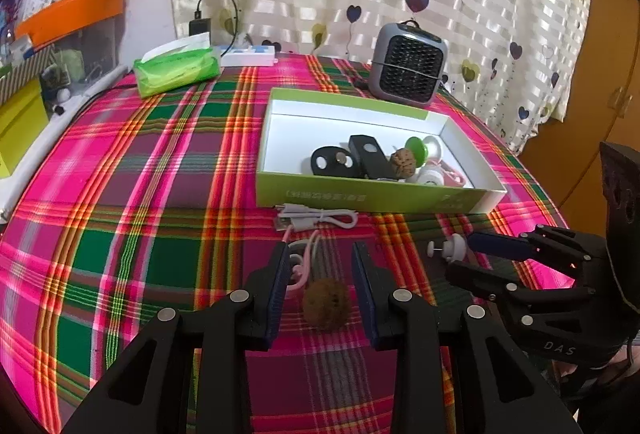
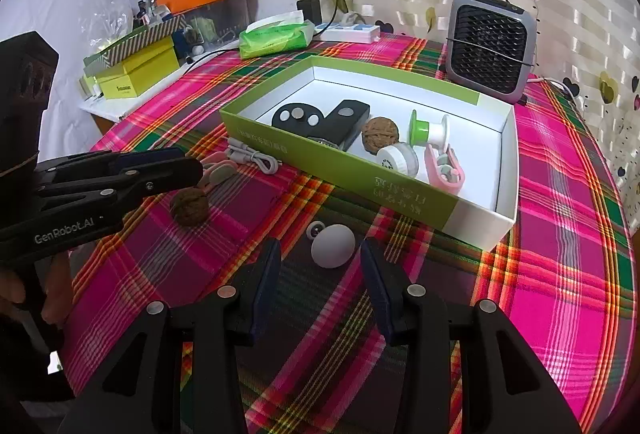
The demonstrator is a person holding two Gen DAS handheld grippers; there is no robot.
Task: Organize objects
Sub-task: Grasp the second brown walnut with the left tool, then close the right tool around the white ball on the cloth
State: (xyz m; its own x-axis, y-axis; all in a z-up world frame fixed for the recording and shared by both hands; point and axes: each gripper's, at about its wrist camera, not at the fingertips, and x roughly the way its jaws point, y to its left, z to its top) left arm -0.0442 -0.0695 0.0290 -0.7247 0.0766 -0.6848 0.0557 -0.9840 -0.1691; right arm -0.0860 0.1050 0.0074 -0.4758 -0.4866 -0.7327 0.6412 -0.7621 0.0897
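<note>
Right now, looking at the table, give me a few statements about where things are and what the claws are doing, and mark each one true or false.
1. A walnut lies on the tablecloth between the open jaws of the left claw. True.
2. The right claw is shut on the white knob. False: its jaws stand apart on either side of the knob, which rests on the cloth.
3. The green box already holds a second walnut. True.
4. The grey cable is inside the box. False: it lies on the cloth just outside the box's near wall.
5. The small grey fan stands inside the box. False: it stands on the table behind it.
</note>
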